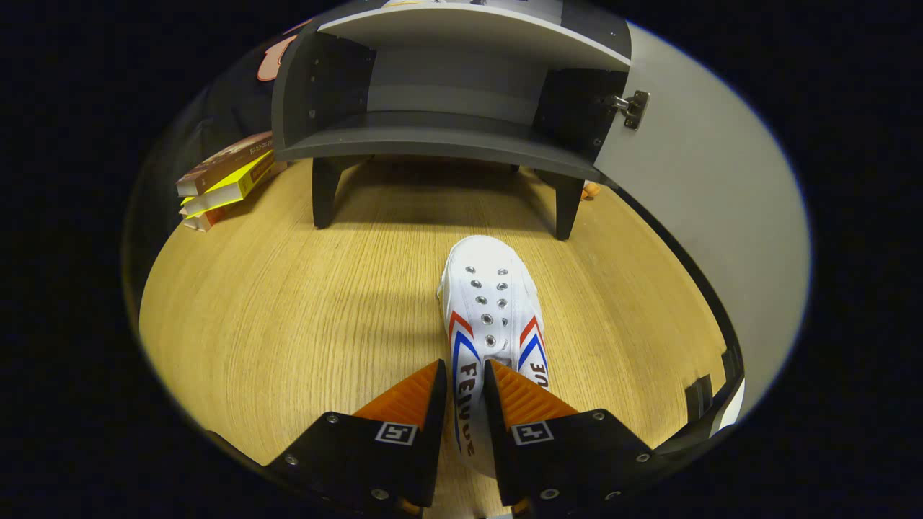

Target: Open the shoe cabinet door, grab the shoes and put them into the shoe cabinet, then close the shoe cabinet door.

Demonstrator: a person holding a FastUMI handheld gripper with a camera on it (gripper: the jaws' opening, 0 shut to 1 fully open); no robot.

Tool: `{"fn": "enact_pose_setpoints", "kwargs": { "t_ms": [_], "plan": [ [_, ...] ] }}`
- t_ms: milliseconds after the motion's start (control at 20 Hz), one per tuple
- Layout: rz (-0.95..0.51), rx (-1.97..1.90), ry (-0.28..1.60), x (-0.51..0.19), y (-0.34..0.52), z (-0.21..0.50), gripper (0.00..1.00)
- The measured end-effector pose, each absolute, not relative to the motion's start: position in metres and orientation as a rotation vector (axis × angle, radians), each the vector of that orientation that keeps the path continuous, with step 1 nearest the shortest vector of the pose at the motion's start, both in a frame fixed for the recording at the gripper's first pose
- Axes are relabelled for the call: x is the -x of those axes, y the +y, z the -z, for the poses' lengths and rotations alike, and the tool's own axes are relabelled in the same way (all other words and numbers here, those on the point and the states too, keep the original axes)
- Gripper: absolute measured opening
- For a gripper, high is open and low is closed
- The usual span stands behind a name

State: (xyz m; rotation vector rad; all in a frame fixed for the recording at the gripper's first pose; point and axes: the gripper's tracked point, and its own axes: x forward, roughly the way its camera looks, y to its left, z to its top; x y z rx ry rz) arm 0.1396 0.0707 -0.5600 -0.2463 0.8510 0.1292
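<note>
Two fingers of the gripper (461, 393) are clamping one side wall of the white canvas shoe (490, 317) w/ red-blue stripes, facing the open grey cabinet (433, 140); thin fabric hold is risking slip mid-lift.

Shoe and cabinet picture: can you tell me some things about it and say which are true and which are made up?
1. The shoe cabinet door is open. True.
2. The gripper is wide open with nothing between its fingers. False: both fingers squeeze the white sneaker.
3. The sneaker sits on the cabinet shelf. False: it is over the wooden floor, in front of the cabinet.
4. A stack of books lies beside the cabinet. True.
</note>
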Motion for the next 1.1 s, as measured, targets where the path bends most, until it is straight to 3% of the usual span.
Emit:
{"fn": "enact_pose_setpoints", "kwargs": {
  "t_ms": [100,250,650,1100],
  "plan": [
    [-0.138,0.209,0.847,-0.141,0.073,0.559,0.24],
    [-0.152,0.198,0.857,-0.141,0.077,0.559,0.00],
    [-0.154,0.180,0.812,-0.152,0.069,0.491,0.00],
    [-0.191,0.202,0.666,-0.170,0.077,0.334,0.00]
  ]
}}
